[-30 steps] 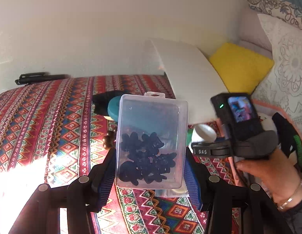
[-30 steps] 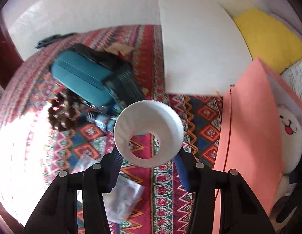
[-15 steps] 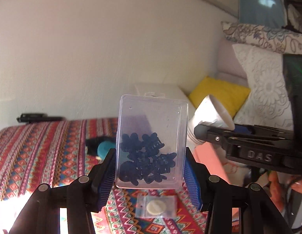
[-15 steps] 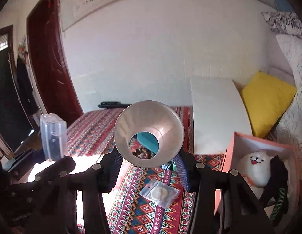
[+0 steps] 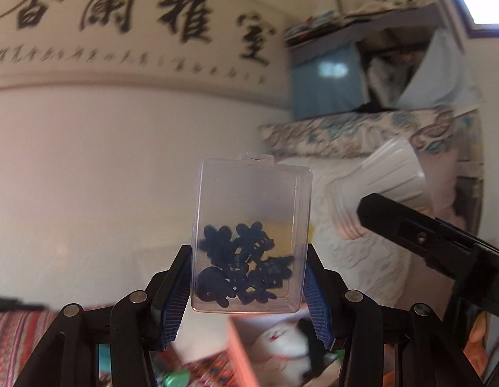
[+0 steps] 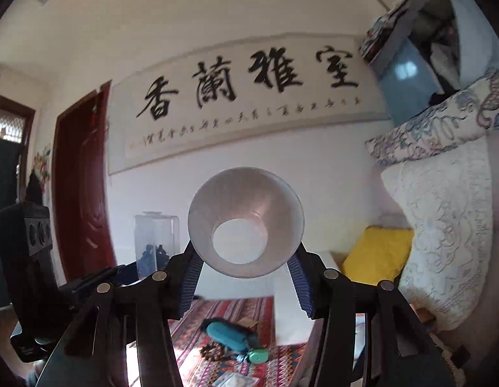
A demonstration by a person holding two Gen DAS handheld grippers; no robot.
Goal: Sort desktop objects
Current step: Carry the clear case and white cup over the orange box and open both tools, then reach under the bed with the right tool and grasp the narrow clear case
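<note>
Both grippers have tipped upward since half a second ago: the striped cloth that filled the lower views then has dropped to the bottom edge, and the calligraphy scroll [image 6: 246, 96] high on the wall now fills the upper frame in both views.

The left gripper [image 5: 249, 277] has its blue-padded fingers [image 5: 175, 300] pinching the lower sides of a clear plastic box [image 5: 252, 225], which stands upright between them. A pile of small dark blue pieces [image 5: 243, 271] lies in the bottom of the box. The right gripper [image 6: 246, 277] pinches a white paper cup [image 6: 246, 222] near its base, the open mouth turned toward the camera. From the left wrist view the cup [image 5: 378, 190] appears to the right of the box, lying sideways with its mouth up and to the right, the two apart.

Farther out, the patterned cloth [image 6: 214, 329] covers the surface below, carrying a teal case [image 6: 227, 335], a string of brown beads [image 6: 214, 351] just beside it, and a small clear packet [image 6: 236, 380] nearer the camera. A salmon-pink box [image 5: 243, 354] with a white plush toy [image 5: 281, 348] inside sits under the left gripper. A yellow cushion [image 6: 375, 251] and stacked floral pillows [image 6: 443, 213] rest against the right wall, and a red door [image 6: 78, 187] stands at the left.
</note>
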